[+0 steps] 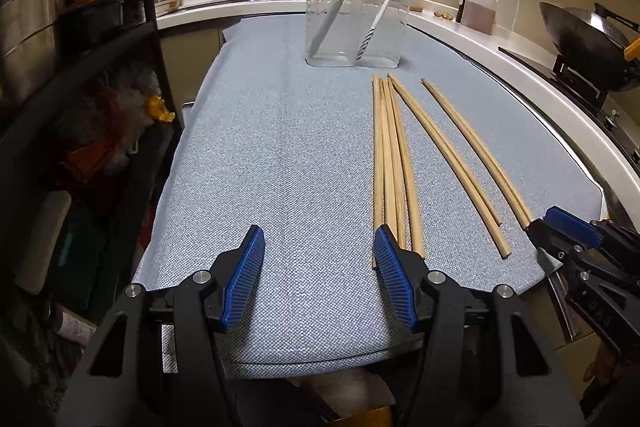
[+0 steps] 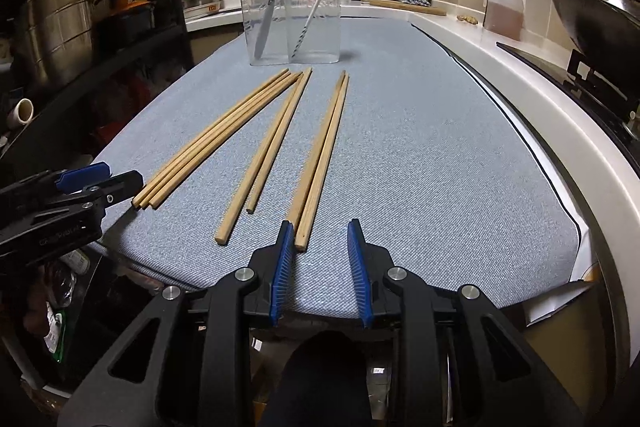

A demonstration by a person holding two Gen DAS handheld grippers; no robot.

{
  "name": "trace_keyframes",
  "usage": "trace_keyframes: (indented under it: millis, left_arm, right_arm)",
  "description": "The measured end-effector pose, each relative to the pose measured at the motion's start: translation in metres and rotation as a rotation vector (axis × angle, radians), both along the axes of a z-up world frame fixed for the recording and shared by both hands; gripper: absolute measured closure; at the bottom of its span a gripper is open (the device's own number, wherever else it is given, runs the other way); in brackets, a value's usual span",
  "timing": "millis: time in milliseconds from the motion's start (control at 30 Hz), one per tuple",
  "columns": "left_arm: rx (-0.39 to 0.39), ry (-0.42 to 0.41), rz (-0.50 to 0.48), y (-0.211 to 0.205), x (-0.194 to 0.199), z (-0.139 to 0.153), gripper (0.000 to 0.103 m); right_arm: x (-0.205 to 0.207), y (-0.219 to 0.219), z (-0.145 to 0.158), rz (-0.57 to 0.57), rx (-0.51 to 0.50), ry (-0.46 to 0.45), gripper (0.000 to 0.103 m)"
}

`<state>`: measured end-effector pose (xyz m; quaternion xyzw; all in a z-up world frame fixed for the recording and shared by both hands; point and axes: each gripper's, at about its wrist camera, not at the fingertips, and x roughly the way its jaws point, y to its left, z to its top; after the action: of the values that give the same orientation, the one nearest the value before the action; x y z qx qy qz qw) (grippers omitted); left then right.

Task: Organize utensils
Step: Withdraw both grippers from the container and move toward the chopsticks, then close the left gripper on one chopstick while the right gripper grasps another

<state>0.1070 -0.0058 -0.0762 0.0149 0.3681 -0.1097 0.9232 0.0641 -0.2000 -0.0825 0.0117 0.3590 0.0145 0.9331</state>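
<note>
Chopsticks lie lengthwise on the blue cloth [image 2: 420, 155], pointing away toward the clear holder [image 2: 294, 15] — the right gripper [image 2: 320, 251], jaws half-spread and empty, sits just behind the nearest pair [image 2: 320, 163]; the left gripper [image 1: 318, 259], spread wider, flanks the bundle of four [image 1: 390, 163].

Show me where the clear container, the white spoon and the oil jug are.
clear container [image 2: 320, 43], right wrist view, bare front wall.
white spoon [image 1: 386, 3], left wrist view, mid handle.
oil jug [image 2: 503, 9], right wrist view, body.

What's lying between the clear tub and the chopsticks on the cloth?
Nothing: in both wrist views a bare strip of blue cloth separates the clear tub from the chopsticks' far tips.
</note>
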Motion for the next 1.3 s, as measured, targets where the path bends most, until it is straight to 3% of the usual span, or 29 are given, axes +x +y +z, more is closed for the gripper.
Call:
trace_keyframes:
  millis: [400, 533, 733, 833, 900, 967, 1033, 1133, 1300]
  left_arm:
    - [0.042, -0.013, -0.03, -0.008, -0.001, -0.003, 0.046]
    - [0.037, -0.035, -0.032, -0.011, 0.005, -0.004, 0.046]
    - [0.025, -0.101, -0.049, -0.017, -0.001, -0.007, 0.062]
    - [0.021, -0.119, -0.055, -0.02, -0.003, -0.008, 0.08]
    - [0.025, -0.124, -0.064, -0.023, -0.003, -0.008, 0.097]
    - [0.024, -0.111, -0.068, -0.023, -0.002, -0.007, 0.098]
    - [-0.003, -0.077, -0.075, -0.02, 0.0, -0.003, 0.098]
    - [-0.003, -0.099, -0.072, -0.016, -0.006, 0.005, 0.098]
    - [-0.027, -0.148, -0.072, -0.006, -0.019, 0.026, 0.098]
  right_arm:
    - [0.001, -0.007, -0.001, -0.015, 0.004, -0.012, 0.074]
    - [0.006, -0.009, -0.005, 0.0, 0.023, -0.058, 0.073]
    - [0.004, -0.009, -0.015, 0.009, 0.029, -0.166, 0.075]
    - [0.002, -0.008, -0.018, 0.016, 0.021, -0.215, 0.08]
    - [0.0, -0.009, -0.021, 0.025, 0.019, -0.255, 0.082]
    - [0.0, -0.007, -0.021, 0.046, 0.01, -0.266, 0.093]
    - [0.003, -0.004, -0.016, 0.061, 0.007, -0.23, 0.096]
    - [0.007, -0.006, -0.007, 0.055, 0.016, -0.182, 0.096]
    - [-0.007, -0.007, 0.008, 0.052, 0.008, -0.201, 0.096]
